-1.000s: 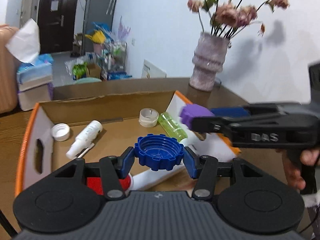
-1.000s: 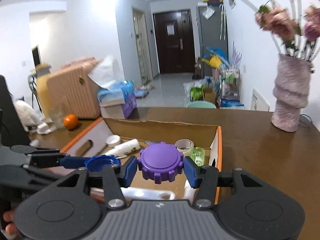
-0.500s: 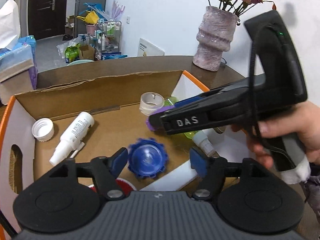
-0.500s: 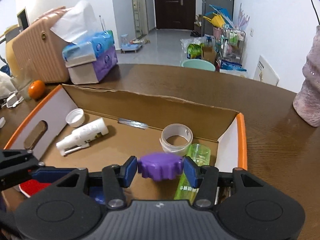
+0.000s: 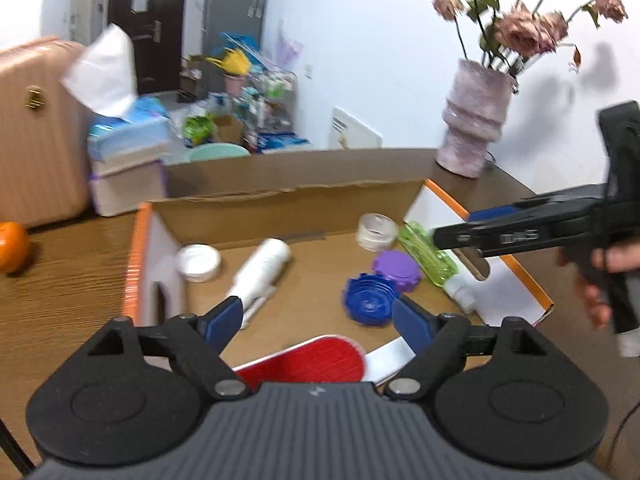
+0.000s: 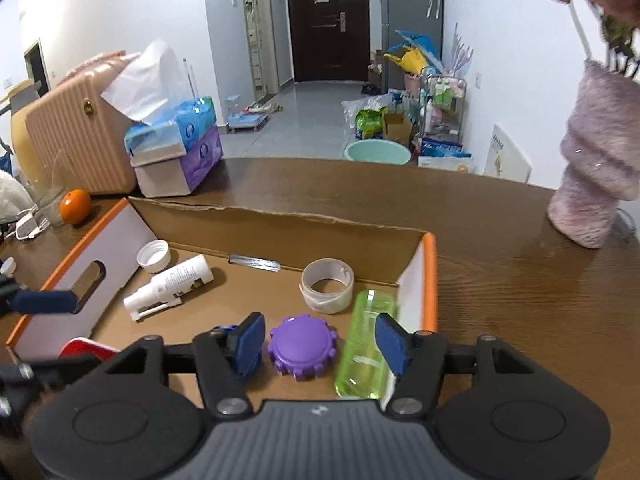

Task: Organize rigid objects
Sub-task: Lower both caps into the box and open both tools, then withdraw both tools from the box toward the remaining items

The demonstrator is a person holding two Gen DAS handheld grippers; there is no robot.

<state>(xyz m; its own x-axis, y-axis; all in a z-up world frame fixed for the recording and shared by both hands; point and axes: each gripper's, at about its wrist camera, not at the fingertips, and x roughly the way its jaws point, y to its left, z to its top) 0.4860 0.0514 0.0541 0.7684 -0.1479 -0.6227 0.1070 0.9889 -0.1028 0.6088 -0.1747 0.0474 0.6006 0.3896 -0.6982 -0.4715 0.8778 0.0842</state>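
A white-walled room with a dark door at the far end frames a brown wood-grain tabletop (image 6: 500, 280) that fills the middle of both views. A ribbed pink suitcase (image 6: 76, 140) stands at the upper left, with a blue-and-purple tissue box (image 6: 176, 152) beside it and a round orange fruit (image 6: 75, 206) just in front. A mauve ridged vase of dried pink flowers (image 5: 476, 128) sits at the upper right.

At centre lies an open shallow cardboard box with orange edges (image 6: 280, 220). On its floor, from the left: a white screw cap (image 6: 153, 255), a white spray bottle lying on its side (image 6: 172, 286), a roll of clear tape (image 6: 327, 285), and a translucent green tube lying lengthwise along the right wall (image 6: 366, 344). A red oval brush (image 5: 308, 364) sits at the box's near edge.

The left gripper (image 5: 316, 320), at the bottom of its own view, has its blue-padded jaws opening wide and grips nothing; the blue ridged plastic cap (image 5: 370, 300) rests on the cardboard just by its right pad. The right gripper (image 6: 318, 344) also has its jaws opening, the pads clear of the purple ridged plastic cap (image 6: 302, 348), which lies flat on the box floor between them, just beside the blue one. A hand (image 5: 600, 276) holds the right gripper's handle at the right edge of the left view.
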